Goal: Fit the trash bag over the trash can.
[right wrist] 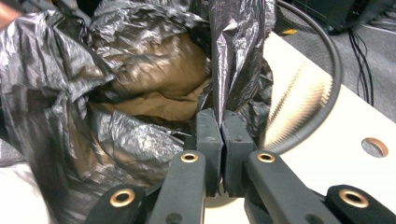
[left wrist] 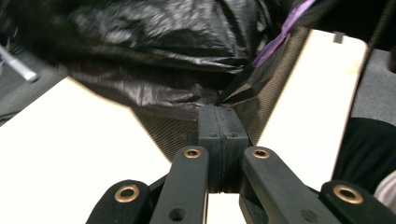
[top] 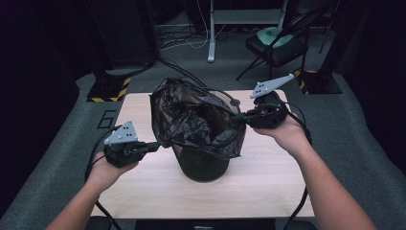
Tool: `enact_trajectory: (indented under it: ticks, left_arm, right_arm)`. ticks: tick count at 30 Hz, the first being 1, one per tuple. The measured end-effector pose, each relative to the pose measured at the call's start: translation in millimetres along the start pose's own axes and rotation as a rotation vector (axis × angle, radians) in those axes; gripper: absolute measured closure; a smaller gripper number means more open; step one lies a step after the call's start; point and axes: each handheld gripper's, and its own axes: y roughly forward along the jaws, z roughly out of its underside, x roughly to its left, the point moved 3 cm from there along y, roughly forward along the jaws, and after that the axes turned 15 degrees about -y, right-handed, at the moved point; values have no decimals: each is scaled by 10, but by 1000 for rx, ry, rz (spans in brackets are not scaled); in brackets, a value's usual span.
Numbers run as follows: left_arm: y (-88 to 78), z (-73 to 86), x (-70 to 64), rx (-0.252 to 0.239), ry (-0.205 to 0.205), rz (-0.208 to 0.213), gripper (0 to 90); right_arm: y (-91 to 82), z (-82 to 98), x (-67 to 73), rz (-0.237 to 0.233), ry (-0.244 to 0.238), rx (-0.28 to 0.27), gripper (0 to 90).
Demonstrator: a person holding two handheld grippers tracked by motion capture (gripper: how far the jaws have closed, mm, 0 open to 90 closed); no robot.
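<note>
High view: a person at a light wooden bench [top: 268,191] works a black plastic bag [top: 191,115] over a dark mesh bin [top: 203,165] that stands near the middle of the board. The left gripper [top: 155,145], low at the bag's left side, is clenched on a corner of the film; the left gripper view has its jaws pressed together with a point of black plastic [left wrist: 236,93] pinched at their tips, the bin's mesh wall just behind. The right gripper [top: 238,116], higher at the bag's right edge, likewise grasps the bag; the right gripper view shows a fold of film [right wrist: 229,60] rising from between its closed jaws. The bag's mouth gapes, crumpled, above the bin's rim.
</note>
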Motion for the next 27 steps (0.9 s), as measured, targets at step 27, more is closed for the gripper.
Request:
enact_trajectory:
  ticks: [27]
  left_arm:
    - [559, 132, 609, 85, -145, -58, 900]
  right_arm:
    - [117, 589, -48, 26, 75, 62, 871]
